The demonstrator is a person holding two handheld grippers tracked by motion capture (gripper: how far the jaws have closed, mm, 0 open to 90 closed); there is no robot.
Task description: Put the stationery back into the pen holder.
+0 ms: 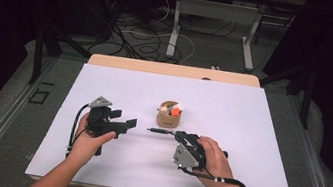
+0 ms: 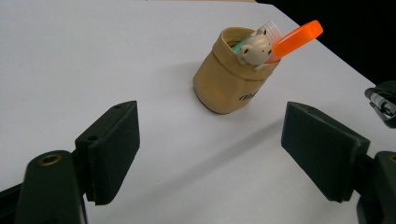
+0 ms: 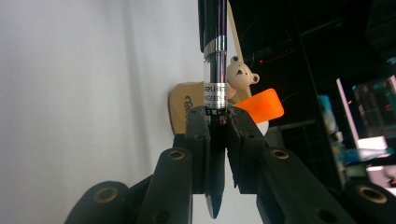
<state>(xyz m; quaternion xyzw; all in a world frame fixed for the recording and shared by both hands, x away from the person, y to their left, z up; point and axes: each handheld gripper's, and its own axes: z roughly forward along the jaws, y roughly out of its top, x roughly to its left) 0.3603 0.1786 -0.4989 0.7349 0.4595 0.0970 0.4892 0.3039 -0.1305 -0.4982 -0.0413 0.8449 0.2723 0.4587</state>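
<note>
A tan pen pouch (image 1: 168, 118) stands upright mid-table, with a small bear figure (image 2: 256, 46) and an orange-capped item (image 2: 297, 37) sticking out of its mouth. My left gripper (image 1: 123, 119) is open to the pouch's left, and its two black pads (image 2: 114, 149) frame the pouch (image 2: 229, 81) from a short distance with nothing between them. My right gripper (image 1: 179, 135), just in front of the pouch, is shut on a black pen (image 1: 158, 131) that lies level and points left. In the right gripper view the pen (image 3: 215, 60) rises from the closed jaws (image 3: 215, 116), past the pouch (image 3: 180, 109) and bear (image 3: 239, 73).
A white sheet (image 1: 233, 109) covers the table, with the wooden edge (image 1: 173, 69) showing at the far side. Beyond it are a dark floor with cables (image 1: 137, 38) and the legs of another table (image 1: 250, 46). The right gripper's body (image 2: 384, 100) shows at the left gripper view's right edge.
</note>
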